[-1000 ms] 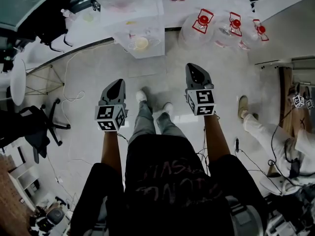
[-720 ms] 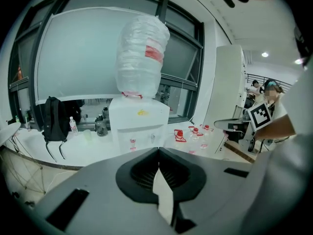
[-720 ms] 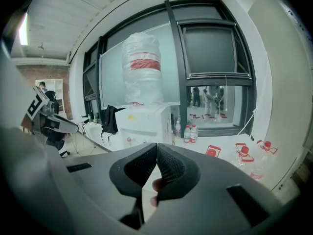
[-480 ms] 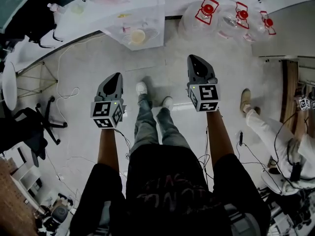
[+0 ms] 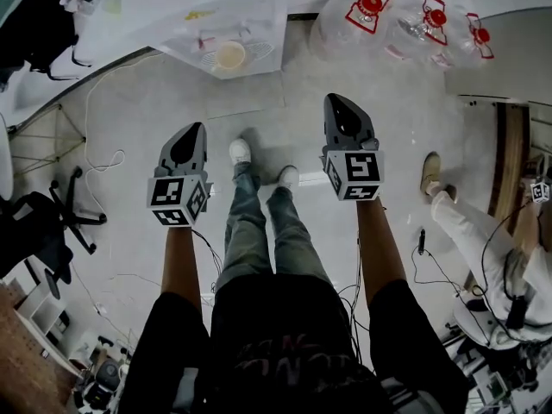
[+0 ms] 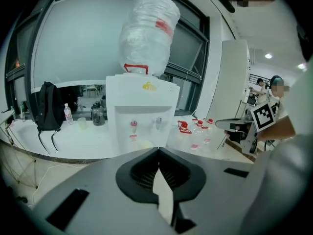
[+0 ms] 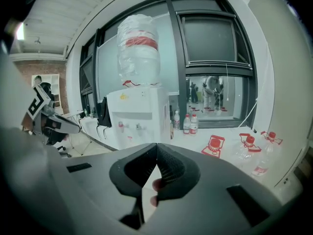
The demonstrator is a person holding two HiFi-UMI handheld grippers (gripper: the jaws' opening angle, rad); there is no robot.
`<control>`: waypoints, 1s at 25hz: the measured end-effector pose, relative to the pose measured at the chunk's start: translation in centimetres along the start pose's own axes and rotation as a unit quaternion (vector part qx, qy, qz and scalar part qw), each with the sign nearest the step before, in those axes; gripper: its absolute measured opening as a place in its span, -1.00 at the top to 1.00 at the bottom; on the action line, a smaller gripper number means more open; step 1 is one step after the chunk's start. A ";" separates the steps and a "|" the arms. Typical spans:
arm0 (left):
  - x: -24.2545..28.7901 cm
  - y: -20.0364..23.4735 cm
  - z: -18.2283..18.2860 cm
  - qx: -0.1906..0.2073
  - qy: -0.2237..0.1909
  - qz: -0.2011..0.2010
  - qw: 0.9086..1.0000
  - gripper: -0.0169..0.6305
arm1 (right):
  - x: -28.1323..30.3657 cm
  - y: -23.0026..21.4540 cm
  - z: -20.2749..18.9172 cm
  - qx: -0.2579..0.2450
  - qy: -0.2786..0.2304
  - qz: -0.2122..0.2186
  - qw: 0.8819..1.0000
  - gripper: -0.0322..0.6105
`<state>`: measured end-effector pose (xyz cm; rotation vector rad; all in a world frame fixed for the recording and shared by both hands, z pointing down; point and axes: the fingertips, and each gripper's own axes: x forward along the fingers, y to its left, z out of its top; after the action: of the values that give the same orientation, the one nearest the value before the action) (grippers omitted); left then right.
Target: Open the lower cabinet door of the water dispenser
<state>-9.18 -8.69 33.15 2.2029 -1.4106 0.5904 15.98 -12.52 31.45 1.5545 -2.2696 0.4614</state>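
Note:
The white water dispenser (image 5: 228,15) stands at the top of the head view, seen from above, with a cup on its drip tray. Both gripper views show its front (image 6: 142,111) (image 7: 139,114) with taps and a big upturned bottle (image 6: 149,33) on top; the grippers' own bodies hide its lower cabinet door. My left gripper (image 5: 197,128) and right gripper (image 5: 333,99) hover side by side over the floor, well short of the dispenser. Both point toward it. Their jaws (image 6: 158,151) (image 7: 157,146) are shut with the tips touching and hold nothing.
Several water jugs with red caps (image 5: 414,24) lie on the floor right of the dispenser. A seated person (image 5: 483,231) is at the right edge. At the left stand an office chair (image 5: 52,218) and a loose cable (image 5: 103,162). A black backpack (image 6: 46,106) hangs by the ledge.
Both grippers have sunk lower, still side by side and shut. The head view has shifted, so the dispenser and jugs now lie nearer the top edge.

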 end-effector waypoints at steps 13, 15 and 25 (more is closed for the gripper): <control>5.6 1.8 -6.1 -0.005 0.006 -0.004 1.000 0.91 | 5.1 -0.3 -6.2 0.002 0.001 0.001 1.000 0.85; 6.4 2.5 -7.3 -0.009 0.009 0.000 1.000 0.91 | 6.1 -0.2 -7.3 0.002 0.002 0.003 1.000 0.85; 11.5 6.0 -11.1 -0.019 0.001 0.007 1.000 0.91 | 11.9 0.3 -11.6 0.002 0.000 0.008 1.000 0.85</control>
<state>-11.45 -12.68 49.60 2.1646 -1.4263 0.5652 12.85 -16.93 47.13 1.5401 -2.2840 0.4704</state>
